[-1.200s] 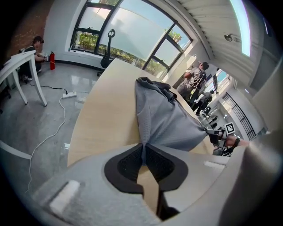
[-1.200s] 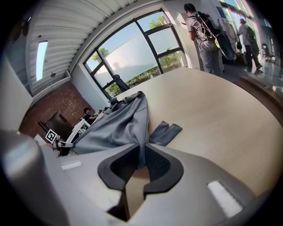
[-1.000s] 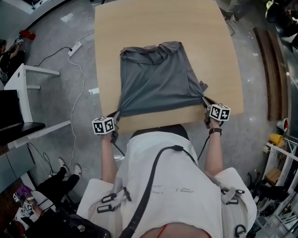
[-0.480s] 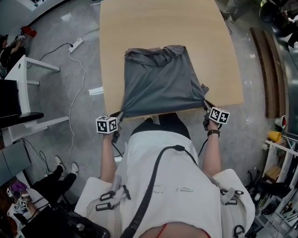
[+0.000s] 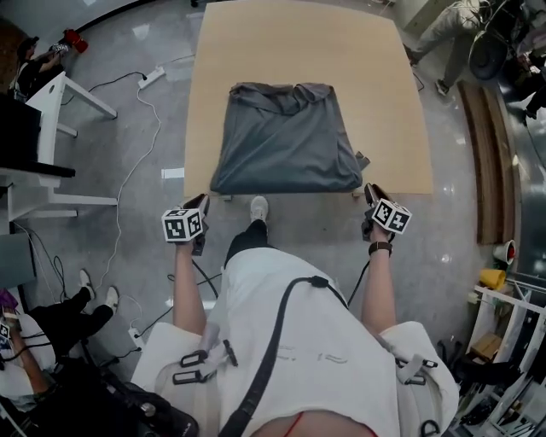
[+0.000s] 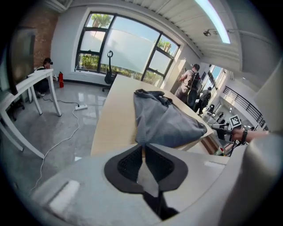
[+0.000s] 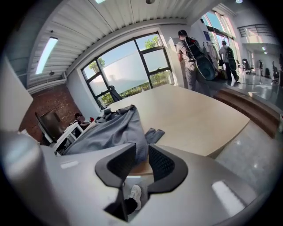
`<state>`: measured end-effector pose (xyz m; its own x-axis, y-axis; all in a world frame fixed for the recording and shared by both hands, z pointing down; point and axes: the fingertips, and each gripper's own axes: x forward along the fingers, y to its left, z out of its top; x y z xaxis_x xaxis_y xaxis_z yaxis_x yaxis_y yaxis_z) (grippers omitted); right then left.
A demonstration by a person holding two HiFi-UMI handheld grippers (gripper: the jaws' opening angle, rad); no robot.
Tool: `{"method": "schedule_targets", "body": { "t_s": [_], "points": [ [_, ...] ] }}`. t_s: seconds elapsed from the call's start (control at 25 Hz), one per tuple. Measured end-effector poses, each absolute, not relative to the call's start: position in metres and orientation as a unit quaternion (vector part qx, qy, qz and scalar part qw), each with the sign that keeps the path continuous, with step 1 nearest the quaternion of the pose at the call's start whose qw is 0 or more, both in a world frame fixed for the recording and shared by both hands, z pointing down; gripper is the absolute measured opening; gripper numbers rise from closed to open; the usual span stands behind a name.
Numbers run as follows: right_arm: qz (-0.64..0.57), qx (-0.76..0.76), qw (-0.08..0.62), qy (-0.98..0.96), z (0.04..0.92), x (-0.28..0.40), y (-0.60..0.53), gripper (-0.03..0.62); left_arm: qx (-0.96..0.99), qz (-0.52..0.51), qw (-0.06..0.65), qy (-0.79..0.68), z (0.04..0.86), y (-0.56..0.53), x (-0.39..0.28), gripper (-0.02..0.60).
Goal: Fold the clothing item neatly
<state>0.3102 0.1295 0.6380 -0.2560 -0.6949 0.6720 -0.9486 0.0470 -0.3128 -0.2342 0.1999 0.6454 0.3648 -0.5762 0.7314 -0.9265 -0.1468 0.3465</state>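
A grey garment lies folded over on the wooden table, its near hem along the table's near edge. My left gripper hangs just off that edge by the garment's near left corner. Its jaws have just been opening and stand a little apart, with the cloth corner at their tips, not pinched. My right gripper is by the near right corner. Its jaws have just been opening too, and the cloth runs down behind their gap without the pads pressing it.
A small grey flap sticks out at the garment's right side. A white desk and a power strip with cable are on the floor to the left. People stand beyond the far right corner. My shoe shows under the edge.
The hem, stretched taut between both grippers before, now lies slack along the table edge. Both grippers have drawn back from the table and parted their jaws, letting the corners go.
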Motion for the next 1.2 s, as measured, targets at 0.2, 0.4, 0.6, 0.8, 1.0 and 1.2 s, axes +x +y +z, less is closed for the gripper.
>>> {"method": "schedule_targets", "body": {
  "t_s": [0.2,0.4,0.6,0.8,1.0,1.2],
  "points": [
    [0.265,0.515,0.155,-0.800,0.590,0.248,0.183,0.005,0.762,0.197,0.348,-0.509,0.591,0.231,-0.168,0.002],
    [0.229,0.469,0.062,-0.851,0.520,0.183,0.238,0.006,0.809,0.175,0.259,-0.497,0.505,0.248,-0.096,0.002],
    [0.168,0.418,0.040,-0.892,0.435,0.123,0.281,0.006,0.840,0.129,0.167,-0.500,0.419,0.272,-0.041,0.002],
    [0.094,0.431,0.060,-0.895,0.377,0.108,0.293,0.006,0.854,0.099,0.098,-0.501,0.376,0.280,-0.022,0.002],
    [0.089,0.454,0.038,-0.886,0.352,0.104,0.299,0.006,0.850,0.068,0.096,-0.514,0.357,0.292,-0.040,0.000],
    [0.080,0.465,0.012,-0.882,0.334,0.072,0.300,0.006,0.849,0.051,0.065,-0.523,0.329,0.307,-0.075,0.002]
  ]
}}
